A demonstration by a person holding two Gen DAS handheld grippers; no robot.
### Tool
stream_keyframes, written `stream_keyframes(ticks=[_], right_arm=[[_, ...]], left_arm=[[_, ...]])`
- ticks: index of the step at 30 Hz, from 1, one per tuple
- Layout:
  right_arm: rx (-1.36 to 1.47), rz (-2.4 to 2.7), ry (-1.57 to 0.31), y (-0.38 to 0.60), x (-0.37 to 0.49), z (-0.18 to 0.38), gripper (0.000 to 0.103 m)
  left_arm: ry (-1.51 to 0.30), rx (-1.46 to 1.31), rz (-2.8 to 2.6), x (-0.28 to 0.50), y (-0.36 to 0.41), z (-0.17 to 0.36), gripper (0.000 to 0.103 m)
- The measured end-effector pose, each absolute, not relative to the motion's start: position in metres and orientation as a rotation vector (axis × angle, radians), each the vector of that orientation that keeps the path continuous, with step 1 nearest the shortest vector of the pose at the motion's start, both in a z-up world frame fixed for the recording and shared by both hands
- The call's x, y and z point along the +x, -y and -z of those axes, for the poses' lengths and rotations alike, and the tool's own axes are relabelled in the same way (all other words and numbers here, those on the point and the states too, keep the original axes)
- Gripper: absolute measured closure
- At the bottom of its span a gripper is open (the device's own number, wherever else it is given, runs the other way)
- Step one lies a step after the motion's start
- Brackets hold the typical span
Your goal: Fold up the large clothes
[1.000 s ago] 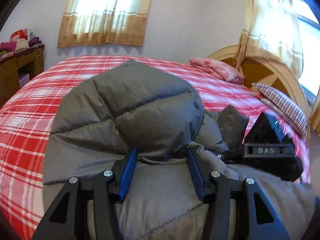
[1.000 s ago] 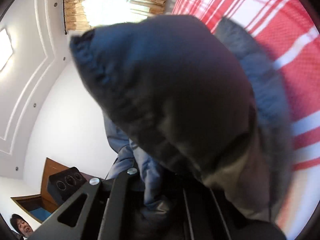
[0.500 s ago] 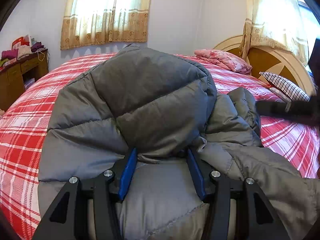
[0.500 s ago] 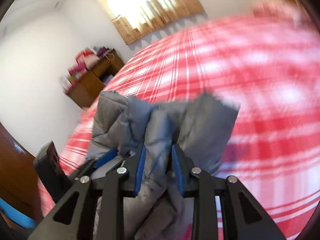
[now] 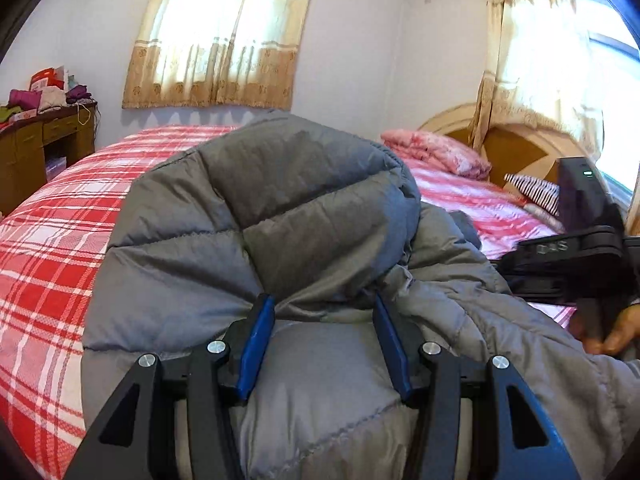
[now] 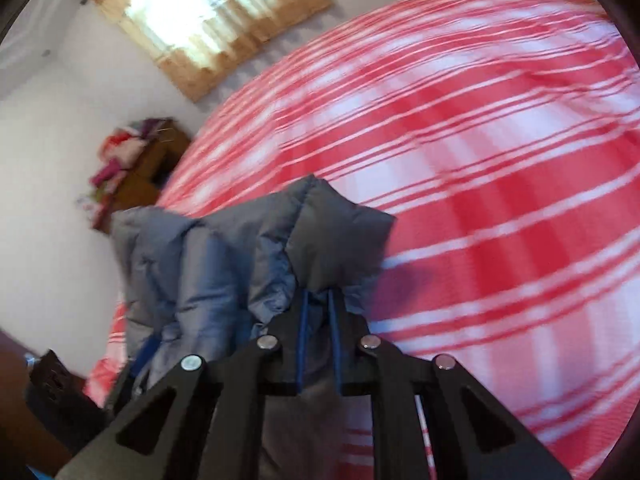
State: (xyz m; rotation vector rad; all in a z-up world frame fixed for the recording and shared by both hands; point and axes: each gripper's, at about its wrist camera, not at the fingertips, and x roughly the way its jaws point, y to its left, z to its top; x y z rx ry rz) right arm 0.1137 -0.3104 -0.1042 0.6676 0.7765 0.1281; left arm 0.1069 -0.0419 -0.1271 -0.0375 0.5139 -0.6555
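Note:
A grey quilted puffer jacket [image 5: 280, 216] is bunched up above the red plaid bed [image 5: 52, 240]. My left gripper [image 5: 320, 312] is shut on a thick fold of the jacket, its blue pads wide apart around the padding. My right gripper [image 6: 318, 300] is shut tight on another corner of the jacket [image 6: 328, 232] and holds it over the bed [image 6: 500, 160]. The right gripper's body [image 5: 576, 256] also shows at the right of the left wrist view, with a hand under it.
A pink pillow [image 5: 436, 152] and a striped pillow [image 5: 532, 192] lie by the wooden headboard [image 5: 516, 148]. A brown dresser [image 5: 36, 148] piled with clothes stands at the far left. Curtained windows [image 5: 224, 36] are behind the bed.
The right gripper has swung down over the bed and pinched tighter on the jacket corner. The left gripper keeps its hold, with the jacket lifted slightly higher.

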Motion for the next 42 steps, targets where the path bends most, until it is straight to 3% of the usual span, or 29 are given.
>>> stream_keyframes(ticks=[3,8,9,11,20,23,25,26,27,35,37,38,39,42], right_arm=[[0.730,-0.266,-0.806,0.290,0.133,0.115,0.087],[1.116,-0.575,-0.829,0.284,0.166,0.171,0.092],[1.113,-0.571,-0.830,0.284,0.168,0.178,0.099],[1.092,-0.563,-0.826,0.286,0.167,0.181,0.103],[0.982,-0.480,-0.852,0.307,0.148,0.165,0.102],[0.950,-0.444,-0.828,0.322,0.131,0.152,0.095],[0.954,-0.414,-0.806,0.336,0.114,0.142,0.072],[0.943,-0.395,-0.791,0.342,0.106,0.138,0.048],[0.908,-0.352,-0.780,0.346,0.097,0.129,0.036],[0.486,-0.286,-0.730,0.299,0.108,0.057,0.038],[0.397,-0.226,-0.816,0.280,0.126,0.070,0.053],[0.367,-0.198,-0.866,0.277,0.129,0.080,0.075],[0.362,-0.171,-0.891,0.277,0.127,0.087,0.080],[0.432,-0.089,-0.861,0.296,0.112,0.107,0.077]], left_arm=[[-0.490,-0.065,0.662,0.104,0.038,0.127,0.050],[-0.478,-0.105,0.645,0.108,0.034,0.123,0.050],[-0.474,-0.079,0.646,0.108,0.041,0.120,0.050],[-0.475,0.025,0.640,0.106,0.065,0.118,0.050],[-0.554,0.165,0.627,0.114,0.097,0.130,0.050],[-0.561,0.181,0.616,0.117,0.099,0.130,0.050],[-0.559,0.177,0.615,0.116,0.096,0.131,0.050],[-0.558,0.177,0.613,0.117,0.095,0.132,0.050],[-0.558,0.178,0.612,0.117,0.095,0.132,0.050],[-0.550,0.195,0.597,0.113,0.096,0.134,0.050],[-0.548,0.194,0.595,0.111,0.095,0.134,0.050],[-0.550,0.193,0.594,0.111,0.095,0.134,0.050],[-0.553,0.192,0.595,0.111,0.095,0.134,0.050],[-0.565,0.181,0.613,0.112,0.092,0.134,0.050]])
